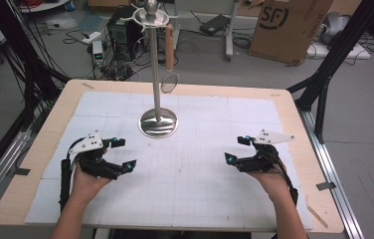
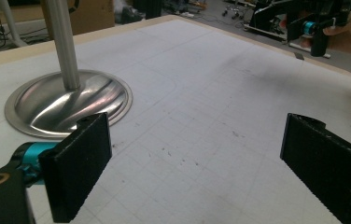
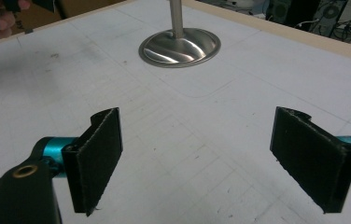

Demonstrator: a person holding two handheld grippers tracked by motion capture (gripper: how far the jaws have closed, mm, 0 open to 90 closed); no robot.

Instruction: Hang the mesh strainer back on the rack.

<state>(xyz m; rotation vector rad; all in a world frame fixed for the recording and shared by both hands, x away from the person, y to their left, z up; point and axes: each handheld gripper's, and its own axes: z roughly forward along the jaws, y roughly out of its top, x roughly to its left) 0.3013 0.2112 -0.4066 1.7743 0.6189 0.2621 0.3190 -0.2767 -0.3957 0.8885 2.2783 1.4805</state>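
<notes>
A tall steel stand (image 1: 157, 74) with a round domed base (image 1: 158, 123) rises from the far middle of the white gridded mat (image 1: 195, 174). From a hook at its top hangs a utensil with a wooden handle (image 1: 169, 47) and a round wire loop (image 1: 169, 82). My left gripper (image 1: 125, 153) hovers open at the mat's left, nothing between its jaws; its own view has the base (image 2: 68, 102) close ahead on the left. My right gripper (image 1: 238, 150) hovers open at the right, also empty, with the base (image 3: 179, 47) farther ahead.
The mat lies on a wooden table (image 1: 294, 114). Behind it on the floor are cables, a power strip (image 1: 98, 50) and a cardboard box (image 1: 289, 27). Black frame posts (image 1: 334, 55) stand at both sides.
</notes>
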